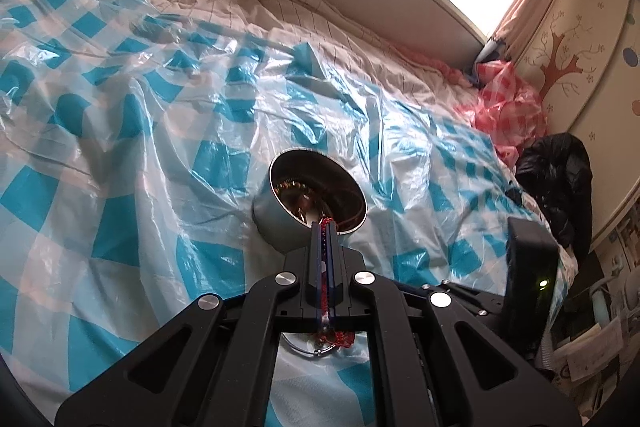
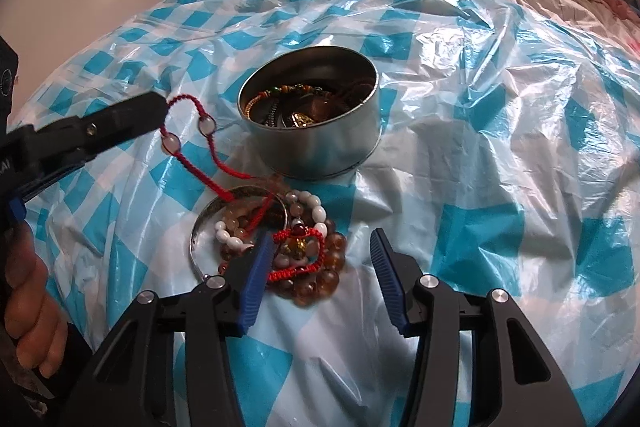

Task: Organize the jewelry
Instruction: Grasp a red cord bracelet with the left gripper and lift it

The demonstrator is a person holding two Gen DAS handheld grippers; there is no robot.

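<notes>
Pinching a braided red cord bracelet [image 2: 188, 131], the left gripper [image 2: 158, 111] lifts it; right gripper [image 2: 320, 247] gapes.

Left tongs [image 2: 158, 115] pinch red cord bracelet [image 2: 208, 147]; right tongs [image 2: 320, 247] gape over bead pile [image 2: 316, 259] beside tin [image 2: 320, 147].

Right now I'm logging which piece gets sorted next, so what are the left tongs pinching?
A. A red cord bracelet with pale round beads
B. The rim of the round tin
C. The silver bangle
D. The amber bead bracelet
A: in the right wrist view the left tongs are shut on the red cord bracelet, whose cord trails down to the jewelry pile beside the round tin.
</notes>
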